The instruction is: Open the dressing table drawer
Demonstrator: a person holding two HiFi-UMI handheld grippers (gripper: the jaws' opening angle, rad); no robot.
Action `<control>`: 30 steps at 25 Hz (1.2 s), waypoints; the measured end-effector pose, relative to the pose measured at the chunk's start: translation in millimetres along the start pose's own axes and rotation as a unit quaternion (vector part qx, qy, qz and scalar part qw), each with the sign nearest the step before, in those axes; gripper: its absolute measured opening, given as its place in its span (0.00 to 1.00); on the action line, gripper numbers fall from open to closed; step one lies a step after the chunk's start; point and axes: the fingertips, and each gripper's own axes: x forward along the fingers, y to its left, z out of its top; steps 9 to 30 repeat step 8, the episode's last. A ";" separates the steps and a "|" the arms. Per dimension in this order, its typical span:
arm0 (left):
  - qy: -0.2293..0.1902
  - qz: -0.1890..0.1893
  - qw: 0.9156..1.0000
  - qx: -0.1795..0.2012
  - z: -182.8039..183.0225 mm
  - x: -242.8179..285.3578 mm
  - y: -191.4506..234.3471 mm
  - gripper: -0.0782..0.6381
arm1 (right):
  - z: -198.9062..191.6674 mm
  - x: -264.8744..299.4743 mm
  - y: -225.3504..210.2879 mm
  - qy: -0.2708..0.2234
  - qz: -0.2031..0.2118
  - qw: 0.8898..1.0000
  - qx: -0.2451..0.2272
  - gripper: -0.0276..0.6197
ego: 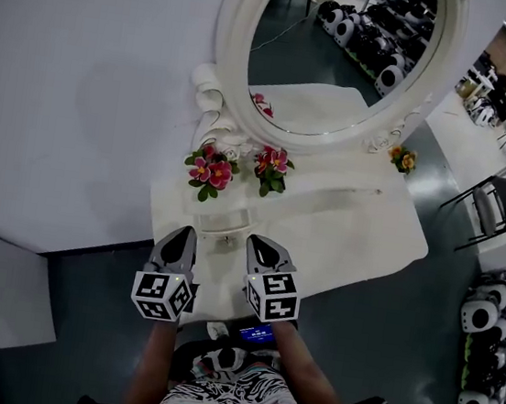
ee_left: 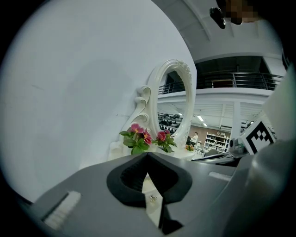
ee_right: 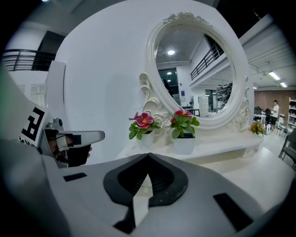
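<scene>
Holding one gripper in each hand, a person in a patterned shirt [ego: 228,392] faces a white dressing table [ego: 359,238]. Nearest to the body are the two marker cubes, and in front of them the grey jaws reach over the near part of the table top. The left gripper [ego: 183,238] has its jaws pressed together at the tips, and nothing is caught between them. In the left gripper view, a small metal knob [ee_left: 152,198] on a white surface shows through the narrow slit under the jaws. The right gripper [ego: 260,244] is also clenched and holds nothing. Both tips are side by side and a little apart. Between and just beyond them lies the drawer [ego: 223,225], a small one with a curved white front. It sits in the low raised shelf at the back of the table, and it is not clear if it is pulled out. Neither gripper visibly touches it. On the shelf above the drawer stand two pots of pink flowers [ego: 209,171] close together. A smaller pot of orange flowers [ego: 402,158] stands well apart at the right end. Behind them rises the oval mirror [ego: 342,51] in an ornate white frame, against a plain white wall [ego: 84,82]. Farther right, on the dark floor, a chair [ego: 493,205] stands.
</scene>
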 end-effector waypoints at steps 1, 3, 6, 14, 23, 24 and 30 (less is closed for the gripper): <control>0.000 -0.001 1.000 0.000 -0.3 0.2 -0.6 0.11 | -0.6 -0.4 -0.7 0.002 -0.001 1.000 0.000 0.05; 0.000 -0.002 1.000 0.000 -0.6 1.0 -1.2 0.11 | -1.5 -0.3 -2.6 0.004 -0.003 1.000 0.001 0.05; 0.003 -0.002 1.000 0.000 -3.1 1.5 0.3 0.11 | -3.0 1.1 -3.0 0.004 -0.004 1.000 0.003 0.05; 0.006 -0.001 1.000 -0.001 -5.5 1.8 1.9 0.11 | -4.1 2.2 -2.9 0.004 -0.004 1.000 0.003 0.05; 0.006 -0.001 1.000 -0.001 -5.5 1.8 1.9 0.11 | -4.1 2.2 -2.9 0.004 -0.004 1.000 0.003 0.05; 0.006 -0.001 1.000 -0.001 -5.5 1.8 1.9 0.11 | -4.1 2.2 -2.9 0.004 -0.004 1.000 0.003 0.05; 0.006 -0.001 1.000 -0.001 -5.5 1.8 1.9 0.11 | -4.1 2.2 -2.9 0.004 -0.004 1.000 0.003 0.05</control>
